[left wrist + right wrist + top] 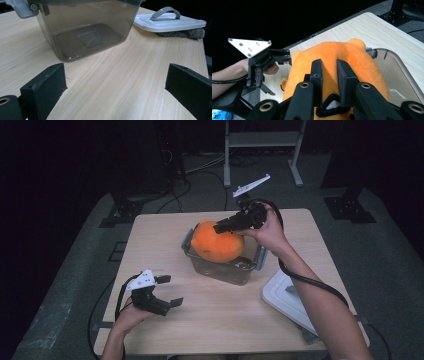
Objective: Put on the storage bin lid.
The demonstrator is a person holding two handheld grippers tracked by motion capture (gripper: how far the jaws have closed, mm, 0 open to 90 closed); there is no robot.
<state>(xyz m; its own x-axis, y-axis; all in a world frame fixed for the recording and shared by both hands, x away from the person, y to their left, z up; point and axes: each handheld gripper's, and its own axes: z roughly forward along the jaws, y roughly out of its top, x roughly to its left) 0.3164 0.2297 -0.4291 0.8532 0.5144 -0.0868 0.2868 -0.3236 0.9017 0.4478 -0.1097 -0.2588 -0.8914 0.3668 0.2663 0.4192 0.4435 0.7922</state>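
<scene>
right claw [329, 75] around orange plush [342, 53]

Two hand-held grippers, one working, one idle

The right gripper [226, 225] is held out over the middle of the table, forearm stretched forward, its jaws drawn close together and pinching soft orange fabric. The left gripper [167, 291] sits low near the table's front left, jaws spread wide apart, gripping nothing.
</scene>
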